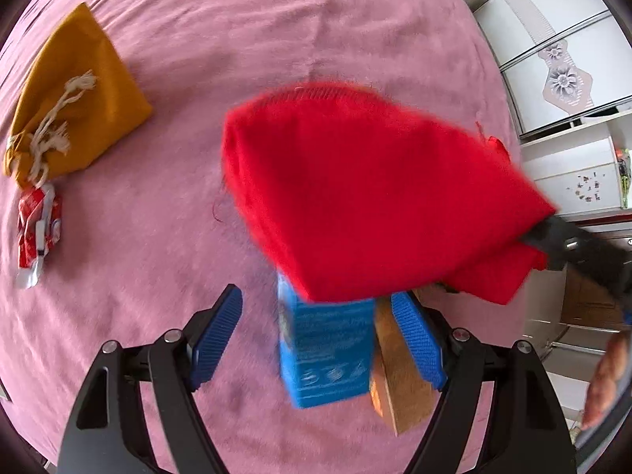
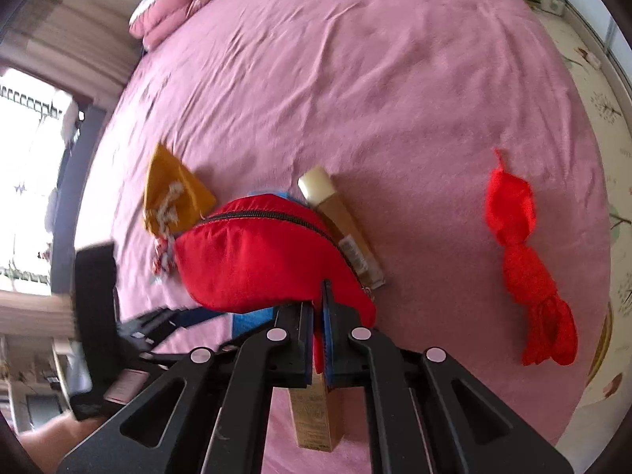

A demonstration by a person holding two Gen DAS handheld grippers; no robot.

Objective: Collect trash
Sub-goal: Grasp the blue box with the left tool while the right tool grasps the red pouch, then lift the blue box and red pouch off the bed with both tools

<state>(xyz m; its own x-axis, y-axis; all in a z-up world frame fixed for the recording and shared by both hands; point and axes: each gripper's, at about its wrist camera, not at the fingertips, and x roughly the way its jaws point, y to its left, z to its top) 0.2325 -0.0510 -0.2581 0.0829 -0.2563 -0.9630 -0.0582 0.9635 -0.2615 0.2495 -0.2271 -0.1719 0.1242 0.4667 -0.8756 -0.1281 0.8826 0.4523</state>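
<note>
A red zip pouch (image 2: 252, 260) hangs over the pink bed, pinched at its edge by my right gripper (image 2: 319, 328), which is shut on it. It also shows in the left wrist view (image 1: 367, 193), blurred. Under it stands a blue carton (image 1: 328, 355) with a brown carton (image 1: 399, 379) beside it. My left gripper (image 1: 324, 339) is open, its blue pads on either side of both cartons, not touching the blue one. A red-and-white crumpled wrapper (image 1: 37, 229) lies at the left.
A mustard drawstring bag (image 1: 75, 98) lies at the far left on the pink bedspread (image 1: 245, 31). A gold box with a cream cap (image 2: 339, 221) and a red bundle of cord (image 2: 529, 268) lie on the bed. White cupboards (image 1: 568, 59) stand at the right.
</note>
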